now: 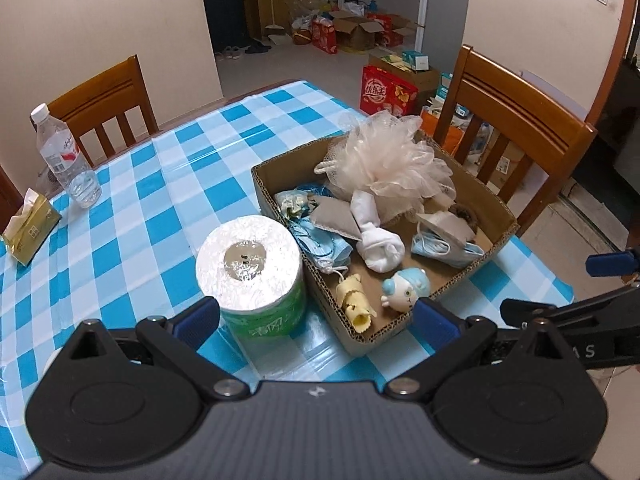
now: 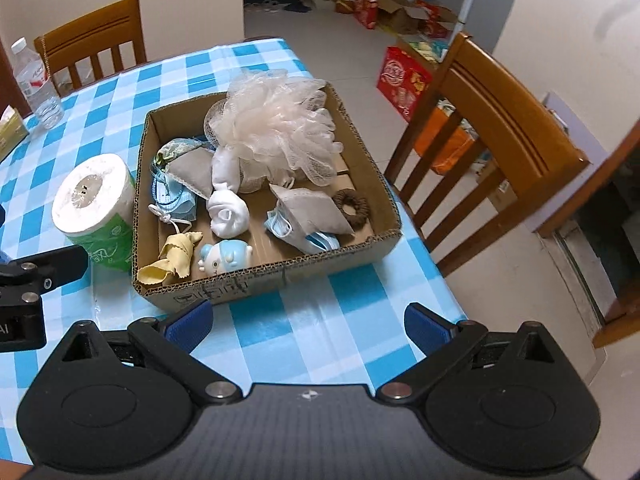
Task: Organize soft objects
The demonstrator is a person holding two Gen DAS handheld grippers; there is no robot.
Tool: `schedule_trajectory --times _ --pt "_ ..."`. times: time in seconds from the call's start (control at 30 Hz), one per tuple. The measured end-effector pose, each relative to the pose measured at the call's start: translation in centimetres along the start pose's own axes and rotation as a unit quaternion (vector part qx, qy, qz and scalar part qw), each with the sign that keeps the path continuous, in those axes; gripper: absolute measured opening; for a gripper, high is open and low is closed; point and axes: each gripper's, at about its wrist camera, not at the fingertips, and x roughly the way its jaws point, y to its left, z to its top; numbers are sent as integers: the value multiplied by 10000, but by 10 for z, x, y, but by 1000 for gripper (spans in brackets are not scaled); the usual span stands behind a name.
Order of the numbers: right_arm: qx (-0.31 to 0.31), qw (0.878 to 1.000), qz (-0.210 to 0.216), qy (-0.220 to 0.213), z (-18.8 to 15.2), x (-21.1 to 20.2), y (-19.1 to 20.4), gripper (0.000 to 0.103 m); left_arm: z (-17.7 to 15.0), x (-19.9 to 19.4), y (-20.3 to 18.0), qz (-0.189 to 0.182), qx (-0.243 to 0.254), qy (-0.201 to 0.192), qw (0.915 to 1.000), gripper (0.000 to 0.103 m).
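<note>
**Inspector:** What was cut off or unclear?

**Assistant:** At the far left of the left wrist view, a tissue pack (image 1: 30,230) ran partly out of frame. In the right wrist view only a corner of it showed. The text on the toilet roll (image 1: 250,270) wrapper was illegible. The right gripper (image 1: 560,280) entered that view's right edge, only partly seen.

**Inspector:** Containers and contents?

**Assistant:** One cardboard box (image 2: 280,276) stood mid-frame on the checked tablecloth (image 2: 300,332). Left to right inside, in the right wrist view: a yellow cloth (image 2: 172,258) at lower left, blue masks (image 2: 176,200) above it, a grey pouch (image 2: 192,172), a small blue-and-white toy (image 2: 226,260), rolled white socks (image 2: 226,208), a pale bath pouf (image 2: 276,128) at the back, a second grey pouch (image 2: 308,212) over more masks, and a brown hair tie (image 2: 352,206) at right. The toilet roll stood upright outside, just beside the box's left wall.

**Inspector:** Counts?

**Assistant:** One box, one roll, one water bottle (image 1: 66,156) at upper left, two chairs (image 1: 516,120), two grey pouches, one pouf, one toy, one hair tie. The masks could not be counted.

**Inspector:** The tongs?

**Assistant:** The left gripper (image 1: 316,316) stood spread wide, nothing between its blue pads. The right gripper (image 2: 308,326) was likewise spread and empty, over the tablecloth near the box's front wall.
</note>
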Motion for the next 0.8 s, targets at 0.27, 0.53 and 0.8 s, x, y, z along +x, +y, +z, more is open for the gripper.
schedule_trajectory --times 0.27,0.53,0.8 --pt "232 9996 -59 -115 -6 -16 0 103 -3 -5 -1 32 17 89 10000 102" --pt "264 9995 -39 -177 -8 -21 2 103 -5 -5 -1 62 12 115 9999 102" --pt "286 9994 -24 -194 -8 -22 2 103 -4 -6 -1 86 7 117 9999 102"
